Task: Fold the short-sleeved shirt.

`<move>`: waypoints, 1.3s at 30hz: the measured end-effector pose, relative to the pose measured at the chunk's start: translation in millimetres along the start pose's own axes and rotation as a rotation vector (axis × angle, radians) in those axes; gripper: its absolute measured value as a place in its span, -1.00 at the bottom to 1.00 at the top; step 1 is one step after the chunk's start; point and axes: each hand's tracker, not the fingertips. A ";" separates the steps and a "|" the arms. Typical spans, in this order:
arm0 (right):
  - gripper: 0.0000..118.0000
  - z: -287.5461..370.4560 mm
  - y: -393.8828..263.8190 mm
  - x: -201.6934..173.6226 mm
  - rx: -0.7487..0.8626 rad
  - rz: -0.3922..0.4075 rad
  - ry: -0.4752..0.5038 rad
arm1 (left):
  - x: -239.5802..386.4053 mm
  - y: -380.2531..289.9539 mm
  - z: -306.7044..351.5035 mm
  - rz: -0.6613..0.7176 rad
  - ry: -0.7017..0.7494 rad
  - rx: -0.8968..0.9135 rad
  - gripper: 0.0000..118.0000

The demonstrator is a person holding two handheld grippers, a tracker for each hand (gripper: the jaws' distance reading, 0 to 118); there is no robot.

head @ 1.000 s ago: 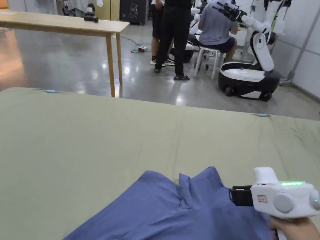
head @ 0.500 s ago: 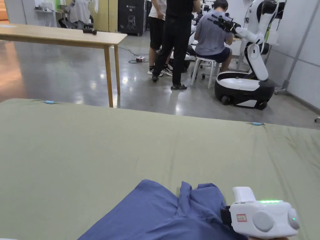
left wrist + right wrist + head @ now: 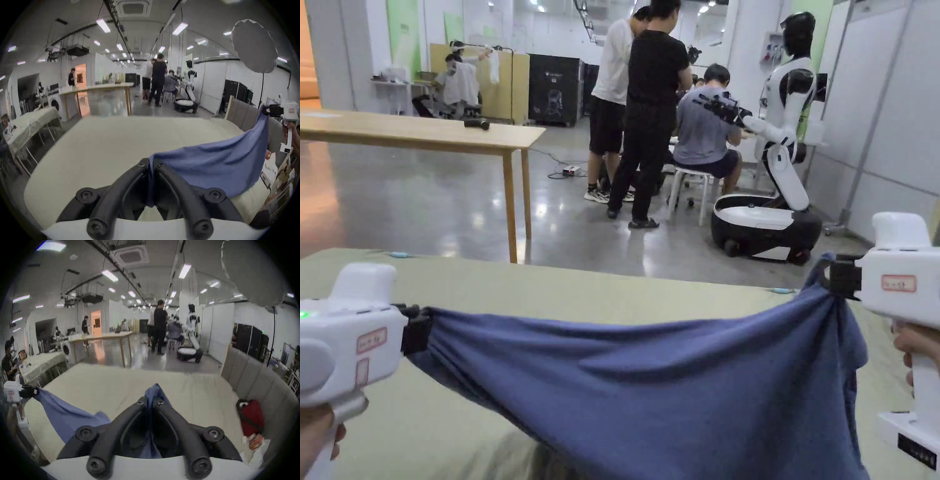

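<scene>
A blue short-sleeved shirt (image 3: 675,394) hangs stretched in the air above the olive-covered table (image 3: 550,287). At the shirt's left end my left gripper (image 3: 422,328) is shut on the cloth; in the left gripper view the fabric (image 3: 219,164) is pinched between the closed black jaws of the left gripper (image 3: 151,164). My right gripper (image 3: 831,278) is shut on the shirt's right end, held a little higher. In the right gripper view the cloth (image 3: 65,413) bunches out past the closed tips of the right gripper (image 3: 151,400). The shirt's lower part drops below the head view.
Beyond the table's far edge are a wooden table (image 3: 425,131), people standing and sitting (image 3: 650,119), and a white wheeled robot (image 3: 775,206). A grey padded panel (image 3: 253,382) borders the right side, with a red bag (image 3: 251,418) beside it.
The shirt lay on the table with the right gripper at its edge; now both grippers hold it lifted and spread. The head camera has tilted up.
</scene>
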 end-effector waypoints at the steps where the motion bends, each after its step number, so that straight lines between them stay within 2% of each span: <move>1: -0.88 5.1 13.7 4.9 0.028 -0.005 -0.007 | 2.1 17.9 -0.3 -0.017 0.003 0.011 -0.96; 10: -0.88 32.1 139.5 22.0 0.211 -0.018 -0.031 | 15.4 176.0 -12.4 -0.082 0.097 0.224 -0.96; 18: -0.88 23.4 196.3 14.6 0.302 -0.050 -0.043 | 23.1 252.9 -8.0 -0.162 0.203 0.323 -0.96; 24: -0.88 -4.2 177.3 8.1 0.291 -0.046 -0.044 | 28.0 227.6 -13.4 -0.173 0.208 0.304 -0.96; 31: -0.88 -52.1 88.3 10.1 0.181 -0.097 -0.065 | 22.4 125.0 -68.6 -0.107 0.210 0.201 -0.96; 34: -0.88 -42.6 61.8 11.3 0.165 -0.121 -0.051 | 25.0 92.8 -67.0 -0.102 0.188 0.169 -0.96; 39: -0.88 10.2 14.0 13.0 0.137 -0.094 -0.033 | 28.5 41.8 -15.8 -0.082 0.113 0.147 -0.96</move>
